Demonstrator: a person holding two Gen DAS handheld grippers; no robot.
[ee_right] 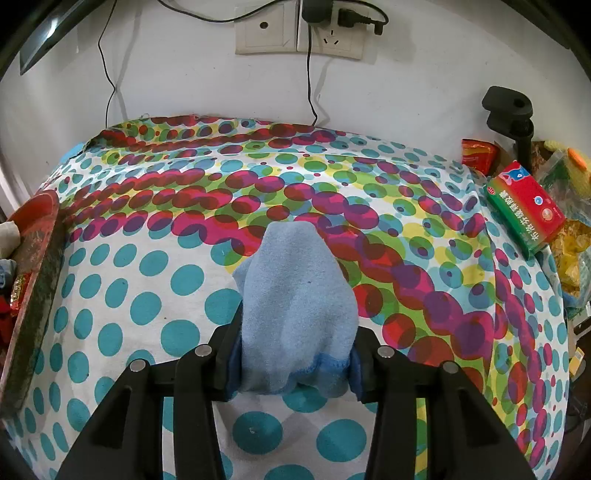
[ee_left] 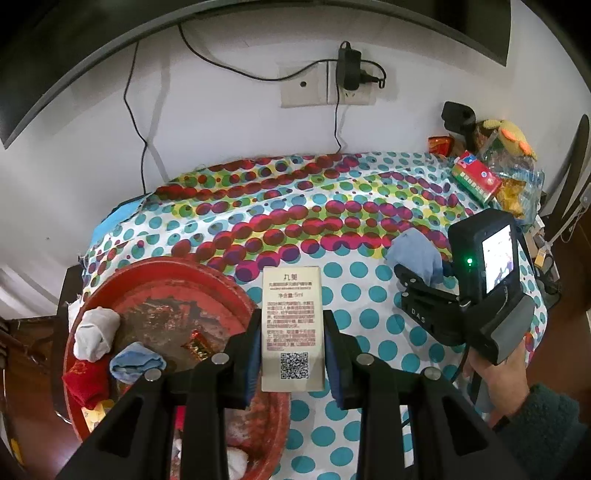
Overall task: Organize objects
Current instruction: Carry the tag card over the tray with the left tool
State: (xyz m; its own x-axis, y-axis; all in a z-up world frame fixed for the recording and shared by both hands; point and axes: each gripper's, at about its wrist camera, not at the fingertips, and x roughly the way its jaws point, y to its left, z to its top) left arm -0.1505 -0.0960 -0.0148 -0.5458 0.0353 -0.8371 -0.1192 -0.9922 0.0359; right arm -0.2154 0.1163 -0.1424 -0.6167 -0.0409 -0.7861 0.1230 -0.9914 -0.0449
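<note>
Your left tongs point(ee_left: 291, 354) are clenched on a small beige carton point(ee_left: 291, 328) — printed text and a QR code face the camera, and the blue pads press its two long sides. The carton sits upright between the jaws, over the near rim of a round red tray point(ee_left: 122, 273) that lies at the left end of the bench point(ee_left: 369, 295). In the tray: a white balled sock point(ee_left: 96, 334), a light-blue rolled sock point(ee_left: 135, 363), a red cloth item point(ee_left: 86, 384) and a small red-and-gold packet point(ee_left: 199, 347); more white fabric shows lower down, partly hidden by the tongs. Your right tongs point(ee_right: 295, 363) are grasping a light-blue sock point(ee_right: 295, 310), jaws closed against its cuff end, with the rest of it pointing forward above the spotted cloth. In the left wrist view the same right tongs point(ee_left: 421, 273) show at the right side of the bench with the blue sock point(ee_left: 415, 256) at their tip, your hand point(ee_left: 498, 373) and a dark-green sleeve point(ee_left: 546, 432) behind them. The bench carries a cloth of teal dots and red-magenta circles. At the far right edge lies a red-and-green box point(ee_right: 524, 206) beside crinkly snack bags point(ee_right: 572, 240) and a black clamp stand point(ee_right: 509, 114). A wall socket point(ee_right: 299, 31) with a plugged-in black adapter point(ee_left: 349, 68) sits on the white wall behind — cables hang down from it to the back edge of the bench.
</note>
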